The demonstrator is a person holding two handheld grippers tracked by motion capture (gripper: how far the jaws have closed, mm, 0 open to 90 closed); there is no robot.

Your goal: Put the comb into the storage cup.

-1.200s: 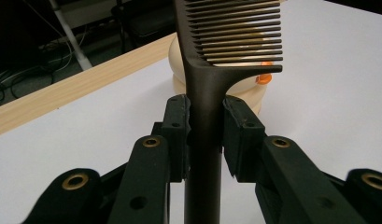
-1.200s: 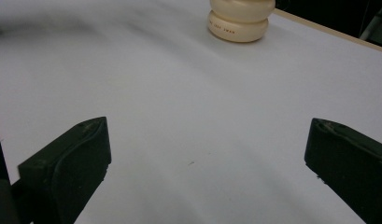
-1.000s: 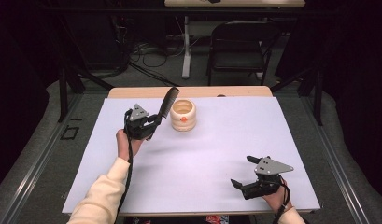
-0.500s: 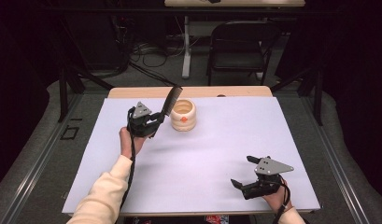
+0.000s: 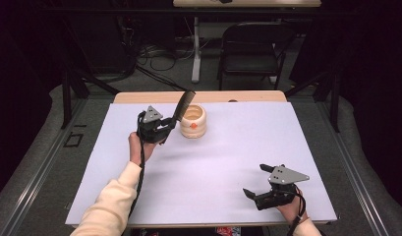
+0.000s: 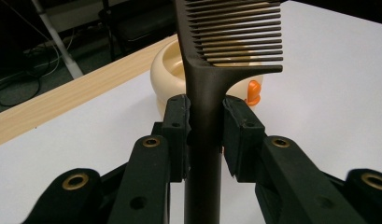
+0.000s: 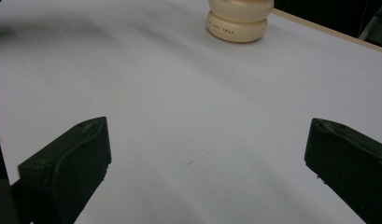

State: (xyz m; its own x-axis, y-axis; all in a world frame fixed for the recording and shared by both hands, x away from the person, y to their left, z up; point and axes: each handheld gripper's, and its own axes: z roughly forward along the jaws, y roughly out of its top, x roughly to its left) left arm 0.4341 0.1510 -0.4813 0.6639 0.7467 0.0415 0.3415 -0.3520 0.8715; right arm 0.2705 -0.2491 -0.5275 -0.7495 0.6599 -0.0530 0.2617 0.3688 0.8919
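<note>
**Comb held upright beside the cream pot**

The dark comb (image 6: 205, 88) stands nearly upright in the left gripper (image 5: 161, 129), its handle clamped between the two jaws and its toothed end pointing up and away from the hand. In the left gripper view the pads press on either side of the handle just below where the teeth begin; the teeth stick out to one side, and the long axis runs straight up along the line of the jaws. In the high view the comb (image 5: 183, 105) leans a little toward the pot, its top end over or just at the near rim — whether it touches the rim cannot be told.

The cream-coloured pot (image 5: 193, 122), squat and open-topped with a small orange mark on its side, sits on the white desk (image 5: 238, 162) near the far edge, just beside the left gripper on its right. Seen along the jaws, the pot (image 6: 172, 77) lies directly behind the comb, so the likely next move — tipping or lowering the comb into the opening — would turn on carrying the upper end forward over the mouth.

The right gripper (image 5: 261, 182) rests on the desk at the near right corner, well apart from the pot, its jaws spread wide with nothing between them. The left hand is plainly the nearer one.
</note>
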